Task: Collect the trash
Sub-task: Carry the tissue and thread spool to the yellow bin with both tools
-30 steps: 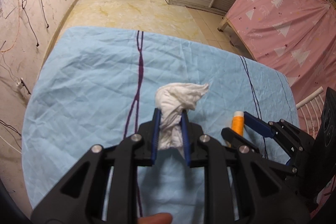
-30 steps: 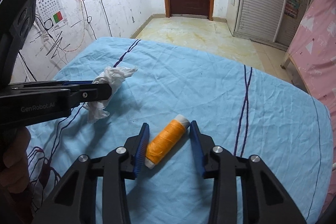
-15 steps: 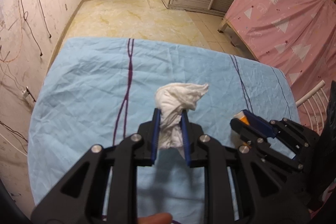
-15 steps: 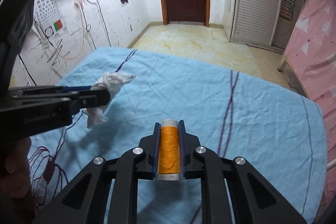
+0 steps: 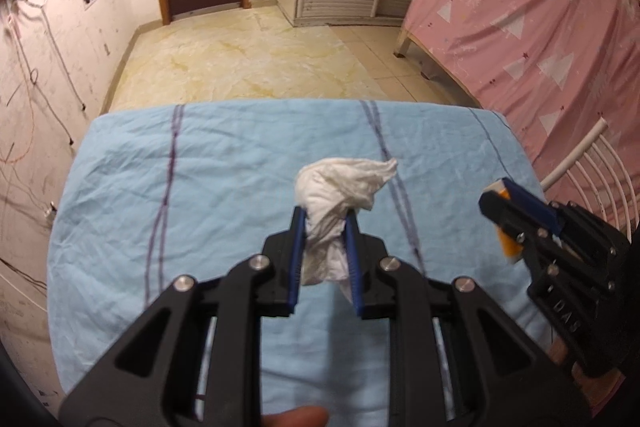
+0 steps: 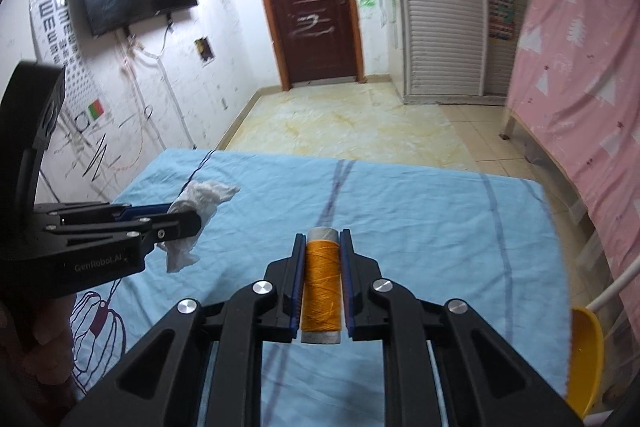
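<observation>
A crumpled white tissue [image 5: 340, 195] is pinched between the blue pads of my left gripper [image 5: 323, 223], which is shut on it and holds it above the blue sheet [image 5: 200, 187]. From the right wrist view the same tissue [image 6: 200, 199] hangs from the left gripper [image 6: 180, 219] at the left. My right gripper [image 6: 321, 243] is shut on an orange thread spool [image 6: 320, 291], lifted off the sheet. In the left wrist view the right gripper [image 5: 504, 199] shows at the right edge, with the spool [image 5: 506, 247] partly hidden between its fingers.
The blue sheet [image 6: 420, 219] covers a bed or table whose far edge meets a yellowish tiled floor [image 5: 256, 63]. A pink-covered bed [image 5: 540, 27] stands to the right. A white metal rail [image 5: 576, 155] and a yellow object [image 6: 586, 355] lie at the right edge. A hand [image 6: 36, 327] holds the left gripper.
My right gripper closed on the orange spool and lifted it off the sheet. Both grippers rose and drew back, the left still holding the tissue.
</observation>
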`<control>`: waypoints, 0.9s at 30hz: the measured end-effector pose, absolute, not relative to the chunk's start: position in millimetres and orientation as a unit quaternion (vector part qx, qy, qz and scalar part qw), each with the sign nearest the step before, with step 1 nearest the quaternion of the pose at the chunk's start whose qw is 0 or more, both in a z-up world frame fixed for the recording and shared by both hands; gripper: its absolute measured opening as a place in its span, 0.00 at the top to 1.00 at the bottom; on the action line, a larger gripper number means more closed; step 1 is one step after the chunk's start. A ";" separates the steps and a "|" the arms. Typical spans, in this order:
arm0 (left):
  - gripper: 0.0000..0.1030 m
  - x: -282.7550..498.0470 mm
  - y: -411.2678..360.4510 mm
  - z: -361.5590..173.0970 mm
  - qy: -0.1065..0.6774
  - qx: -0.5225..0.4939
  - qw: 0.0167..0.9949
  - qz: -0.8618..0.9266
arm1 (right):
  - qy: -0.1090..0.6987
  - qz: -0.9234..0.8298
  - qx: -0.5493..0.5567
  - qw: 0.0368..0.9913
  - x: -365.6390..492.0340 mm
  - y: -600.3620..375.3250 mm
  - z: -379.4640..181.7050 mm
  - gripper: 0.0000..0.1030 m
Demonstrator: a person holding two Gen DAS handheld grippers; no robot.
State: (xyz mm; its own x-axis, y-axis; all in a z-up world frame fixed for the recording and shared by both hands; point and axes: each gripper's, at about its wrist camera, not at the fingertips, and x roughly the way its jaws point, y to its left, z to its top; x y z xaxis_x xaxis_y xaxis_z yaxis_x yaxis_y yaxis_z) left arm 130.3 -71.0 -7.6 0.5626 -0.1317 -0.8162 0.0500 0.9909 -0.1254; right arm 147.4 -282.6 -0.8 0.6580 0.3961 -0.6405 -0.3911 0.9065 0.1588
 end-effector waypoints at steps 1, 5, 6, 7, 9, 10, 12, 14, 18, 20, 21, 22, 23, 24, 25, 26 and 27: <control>0.83 130.0 -78.8 -6.6 0.465 -0.039 0.883 -0.056 | 0.350 0.213 0.007 0.912 146.2 -287.5 0.4 0.91; 0.83 129.9 -104.4 -4.3 0.464 -0.022 0.883 -0.066 | 0.335 0.193 0.028 0.922 140.2 -324.3 5.7 0.91; 0.83 130.1 -110.3 -4.0 0.465 -0.018 0.883 -0.069 | 0.333 0.189 0.032 0.923 138.9 -330.9 5.8 0.91; 0.83 130.1 -117.5 -3.7 0.465 -0.014 0.882 -0.072 | 0.331 0.185 0.036 0.925 137.3 -338.6 6.0 0.91; 0.83 129.7 -129.8 -3.5 0.466 -0.008 0.882 -0.077 | 0.326 0.176 0.045 0.928 134.8 -355.4 6.4 0.91; 0.83 129.6 -137.9 -3.2 0.466 -0.003 0.881 -0.081 | 0.323 0.171 0.050 0.929 133.4 -364.6 6.4 0.91; 0.83 129.3 -152.3 -2.3 0.465 0.005 0.881 -0.089 | 0.319 0.160 0.058 0.932 130.5 -379.8 6.5 0.91; 0.83 129.2 -167.7 -1.2 0.465 0.012 0.880 -0.097 | 0.314 0.150 0.066 0.935 126.9 -396.9 6.6 0.91; 0.83 127.6 -204.3 5.1 0.459 0.024 0.879 -0.126 | 0.304 0.121 0.086 0.941 118.6 -438.5 6.9 0.91; 0.83 127.1 -227.4 9.1 0.454 0.033 0.879 -0.143 | 0.301 0.103 0.095 0.943 113.5 -462.3 5.0 0.91; 0.83 127.0 -236.7 10.0 0.452 0.036 0.879 -0.150 | 0.300 0.096 0.098 0.944 111.8 -471.2 4.0 0.91; 0.83 126.8 -248.8 10.6 0.451 0.041 0.877 -0.158 | 0.300 0.090 0.102 0.944 109.2 -480.5 1.8 0.91; 0.83 126.4 -259.5 10.9 0.451 0.046 0.876 -0.165 | 0.300 0.082 0.106 0.945 107.8 -491.2 0.0 0.91; 0.83 126.5 -270.3 10.8 0.450 0.050 0.875 -0.172 | 0.299 0.075 0.110 0.945 106.1 -498.5 -1.7 0.91; 0.83 126.7 -281.6 10.2 0.450 0.055 0.873 -0.179 | 0.299 0.070 0.113 0.945 104.9 -507.0 -3.6 0.91; 0.83 125.9 -291.6 9.3 0.451 0.058 0.872 -0.184 | 0.299 0.064 0.117 0.945 102.7 -515.2 -5.8 0.91; 0.83 125.0 -299.9 8.6 0.451 0.061 0.870 -0.190 | 0.298 0.060 0.120 0.945 101.6 -522.1 -7.4 0.91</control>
State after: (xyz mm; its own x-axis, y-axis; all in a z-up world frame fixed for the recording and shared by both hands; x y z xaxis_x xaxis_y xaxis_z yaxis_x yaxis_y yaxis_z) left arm 125.0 -299.9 8.6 0.5201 -0.2754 -0.8085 0.3860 0.9202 -0.0652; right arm 101.6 -522.1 -7.4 0.8148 0.1846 -0.5495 -0.0412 0.9640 0.2627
